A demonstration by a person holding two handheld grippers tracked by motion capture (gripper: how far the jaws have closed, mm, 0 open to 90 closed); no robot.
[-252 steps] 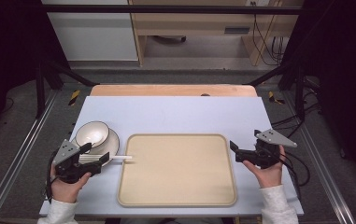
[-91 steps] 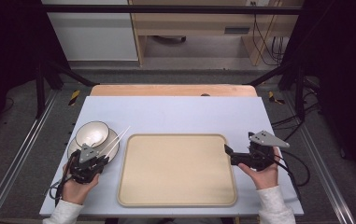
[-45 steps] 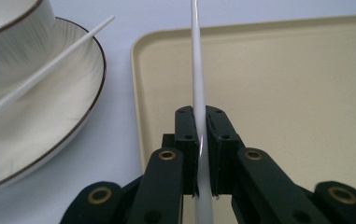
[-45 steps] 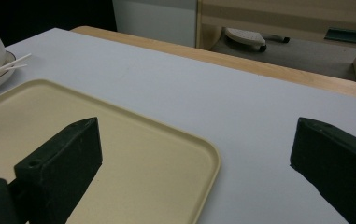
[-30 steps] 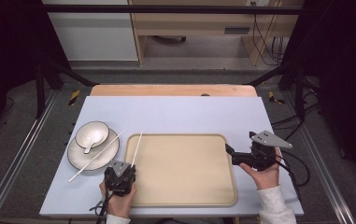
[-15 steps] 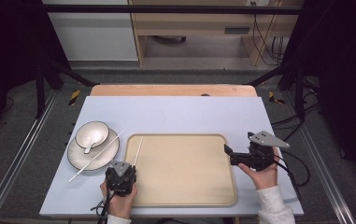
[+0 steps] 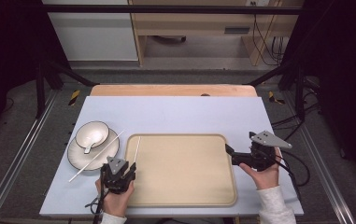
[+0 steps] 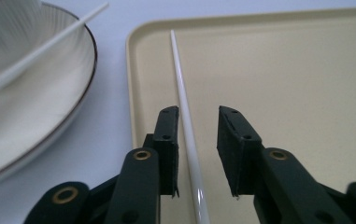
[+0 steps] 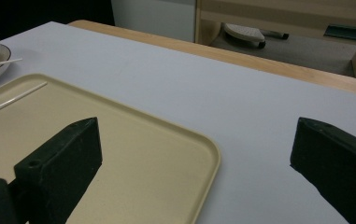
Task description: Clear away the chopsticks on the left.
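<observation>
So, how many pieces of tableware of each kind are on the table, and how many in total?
Chopsticks: 2, one on the tray, one across the plate
Bowl: 1
Spoon, in the bowl: 1
Plate: 1
Tray: 1
Total: 6

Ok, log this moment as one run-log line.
left tool: jaws just opening, thin white chopstick between them, lying on beige tray | right tool: open, empty | second chopstick: across white plate
</observation>
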